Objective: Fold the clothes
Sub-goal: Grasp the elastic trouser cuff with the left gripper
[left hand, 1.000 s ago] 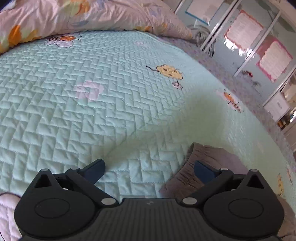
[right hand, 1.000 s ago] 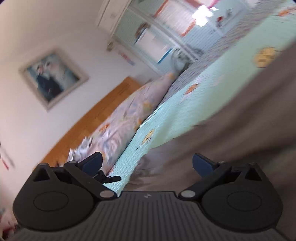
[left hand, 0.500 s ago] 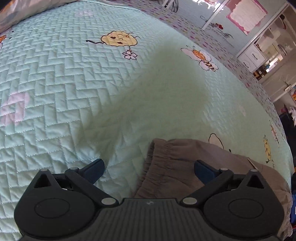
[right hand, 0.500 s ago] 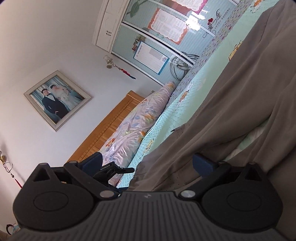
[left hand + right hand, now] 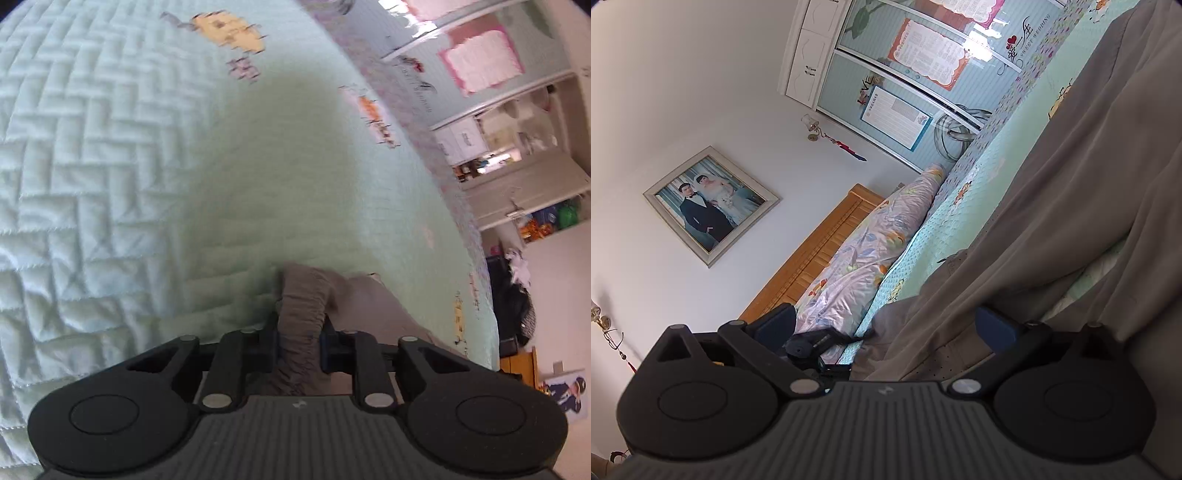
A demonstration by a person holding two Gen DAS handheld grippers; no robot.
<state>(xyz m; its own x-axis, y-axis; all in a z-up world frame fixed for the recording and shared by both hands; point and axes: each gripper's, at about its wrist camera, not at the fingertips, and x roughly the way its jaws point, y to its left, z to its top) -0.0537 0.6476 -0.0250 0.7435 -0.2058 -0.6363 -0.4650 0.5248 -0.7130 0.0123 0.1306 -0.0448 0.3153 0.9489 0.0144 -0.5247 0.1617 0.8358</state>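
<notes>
A pair of soft grey-brown trousers with a gathered elastic waistband (image 5: 301,317) lies on a pale mint-green quilted bedspread printed with cartoon bees (image 5: 122,177), one end of the waistband bunched up into the left gripper (image 5: 298,341). Its jaws are closing, and the puckered band already sits squeezed between the blue pads, so the cloth looks caught, not merely straddled. In the right wrist view the same garment's long legs (image 5: 1082,206) stretch away across the bed, and the right gripper (image 5: 886,326) stands wide open with a rumpled part of the fabric lying between its fingers (image 5: 993,328) but unpressed. The fabric looks thin, light and limp: it will sag and drag across the quilt instead of holding a shape, and a single layer may slip from the pads. The thick elastic band is probably the surest hold, since its ridges give the pads purchase; the second hold likely belongs on the waistband's other end, so that the trousers can be pulled flat before folding.
</notes>
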